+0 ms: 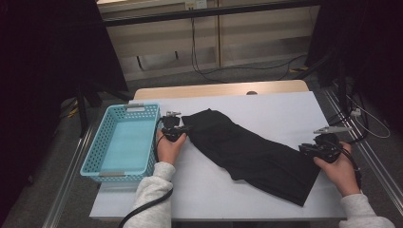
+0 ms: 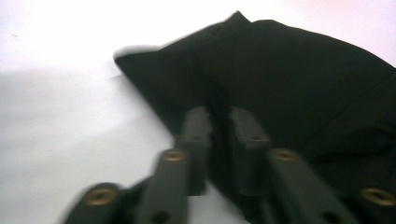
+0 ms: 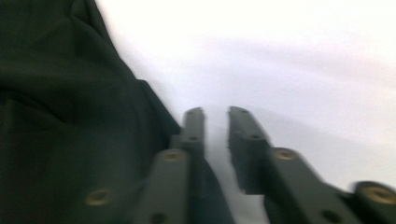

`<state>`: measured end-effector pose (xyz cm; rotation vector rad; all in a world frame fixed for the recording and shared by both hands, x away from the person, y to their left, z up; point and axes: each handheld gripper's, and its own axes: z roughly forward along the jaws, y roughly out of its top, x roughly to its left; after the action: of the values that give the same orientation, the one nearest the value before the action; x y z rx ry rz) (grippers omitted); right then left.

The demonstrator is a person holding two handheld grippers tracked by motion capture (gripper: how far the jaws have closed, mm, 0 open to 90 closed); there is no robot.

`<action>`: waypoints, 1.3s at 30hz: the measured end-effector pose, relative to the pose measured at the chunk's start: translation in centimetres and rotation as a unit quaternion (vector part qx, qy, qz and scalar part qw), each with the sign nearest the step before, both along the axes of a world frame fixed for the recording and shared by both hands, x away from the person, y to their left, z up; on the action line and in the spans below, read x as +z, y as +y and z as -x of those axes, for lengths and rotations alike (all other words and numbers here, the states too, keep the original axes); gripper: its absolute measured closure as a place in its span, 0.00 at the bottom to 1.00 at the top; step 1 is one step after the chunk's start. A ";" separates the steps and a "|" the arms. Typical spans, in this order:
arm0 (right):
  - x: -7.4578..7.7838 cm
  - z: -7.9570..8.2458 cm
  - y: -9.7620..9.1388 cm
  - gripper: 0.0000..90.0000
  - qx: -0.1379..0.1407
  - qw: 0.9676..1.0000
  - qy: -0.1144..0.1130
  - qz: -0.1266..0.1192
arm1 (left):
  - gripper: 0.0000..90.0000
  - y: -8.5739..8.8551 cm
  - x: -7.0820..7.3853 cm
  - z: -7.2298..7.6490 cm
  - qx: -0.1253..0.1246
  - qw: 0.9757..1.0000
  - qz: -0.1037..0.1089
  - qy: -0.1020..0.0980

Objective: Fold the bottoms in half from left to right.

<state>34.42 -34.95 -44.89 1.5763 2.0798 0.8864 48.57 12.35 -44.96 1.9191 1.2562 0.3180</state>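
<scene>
A black garment [image 1: 252,152] lies spread at a slant across the white table cover [image 1: 275,109]. My left gripper [image 1: 186,129] is at the garment's upper left end. In the left gripper view the jaws [image 2: 218,116] stand a narrow gap apart over the edge of the black cloth [image 2: 289,79], which shows in the gap. My right gripper [image 1: 305,148] is at the garment's lower right end. In the right gripper view the jaws [image 3: 216,114] are slightly apart with bare white cover between them, and the cloth [image 3: 56,116] lies just left of the left jaw.
A turquoise plastic basket [image 1: 93,156] with nothing in it stands at the table's left side, close beside my left hand. Bare white cover lies behind and in front of the garment. Cables and dark stands are on the floor beyond the table.
</scene>
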 end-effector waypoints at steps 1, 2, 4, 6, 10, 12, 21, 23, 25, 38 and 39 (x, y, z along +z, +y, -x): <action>0.0 0.0 0.0 0.82 0.000 1.000 0.000 0.000 | 0.74 0.0 0.0 0.0 0.000 1.000 0.000 0.000; 0.4 0.6 0.0 0.81 0.005 1.000 -0.007 -0.016 | 0.68 0.1 0.0 0.1 -0.001 1.000 0.001 -0.004; 0.9 1.4 0.1 0.81 0.017 0.999 -0.016 -0.022 | 0.64 0.1 0.1 0.1 -0.002 1.000 0.000 -0.003; 1.4 2.6 0.3 0.81 0.029 0.999 -0.016 -0.028 | 0.55 0.2 0.3 0.2 -0.007 1.000 0.001 -0.005; 1.4 4.1 0.4 0.79 0.034 0.999 -0.009 -0.019 | 0.42 0.2 0.6 0.4 -0.004 1.000 -0.002 -0.012; 0.9 4.7 0.3 0.79 0.030 0.999 0.002 -0.011 | 0.38 0.1 0.7 0.5 -0.011 1.000 -0.005 -0.016; 0.1 5.2 -0.4 1.00 0.015 1.000 0.023 0.000 | 0.33 -0.7 0.6 0.5 -0.022 0.999 -0.014 -0.019; 0.2 5.2 -0.7 1.00 0.012 1.000 0.024 -0.006 | 0.33 -0.7 0.7 0.5 -0.020 0.999 -0.015 -0.021; 1.1 5.4 -1.6 1.00 0.000 1.000 0.010 -0.016 | 0.33 -0.7 0.7 0.4 -0.025 0.999 -0.018 -0.024; 0.9 5.0 -2.2 0.87 -0.015 1.000 -0.007 0.018 | 0.27 -1.1 0.7 0.5 -0.025 0.999 -0.020 -0.030; 1.0 5.1 -1.9 0.83 -0.011 1.000 -0.012 0.015 | 0.25 -1.1 0.6 0.4 -0.026 0.999 -0.025 -0.028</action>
<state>29.32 -36.85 -43.85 1.5636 2.0459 0.8582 48.13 11.28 -44.37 1.9681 1.1691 0.3775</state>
